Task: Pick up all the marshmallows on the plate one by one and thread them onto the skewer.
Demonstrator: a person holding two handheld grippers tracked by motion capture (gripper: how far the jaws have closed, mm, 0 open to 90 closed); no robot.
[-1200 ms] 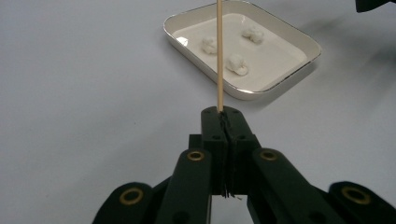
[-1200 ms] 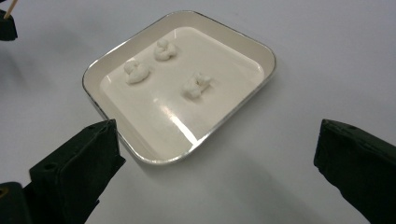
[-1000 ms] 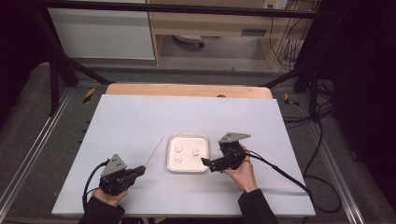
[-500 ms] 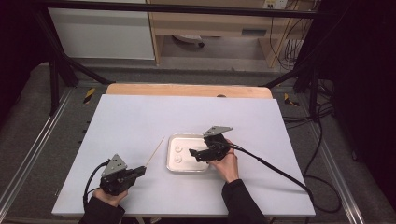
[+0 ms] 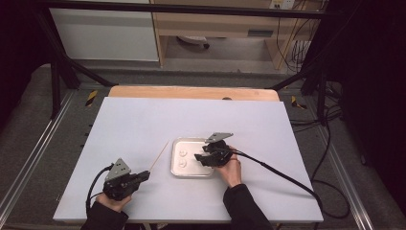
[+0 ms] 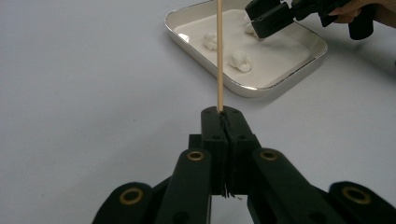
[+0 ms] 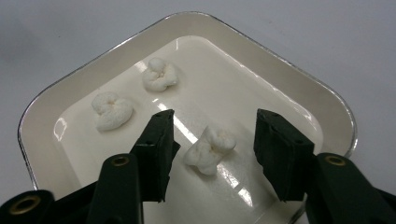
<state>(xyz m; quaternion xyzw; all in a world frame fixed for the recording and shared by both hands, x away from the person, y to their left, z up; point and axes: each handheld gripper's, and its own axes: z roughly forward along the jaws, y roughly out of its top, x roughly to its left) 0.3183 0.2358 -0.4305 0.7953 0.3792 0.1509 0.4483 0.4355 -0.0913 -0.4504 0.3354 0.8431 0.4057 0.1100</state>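
I find my right gripper (image 7: pixel 210 140) over the white tray (image 7: pixel 299 93), jaws just closing around one white marshmallow piece (image 7: pixel 209 149) — pads apart from it, not yet touching. Two more pieces (image 7: pixel 112 111) lie beyond. My left gripper (image 6: pixel 223 112) is clamped on a wooden skewer (image 6: pixel 218 51) — tip toward the tray.
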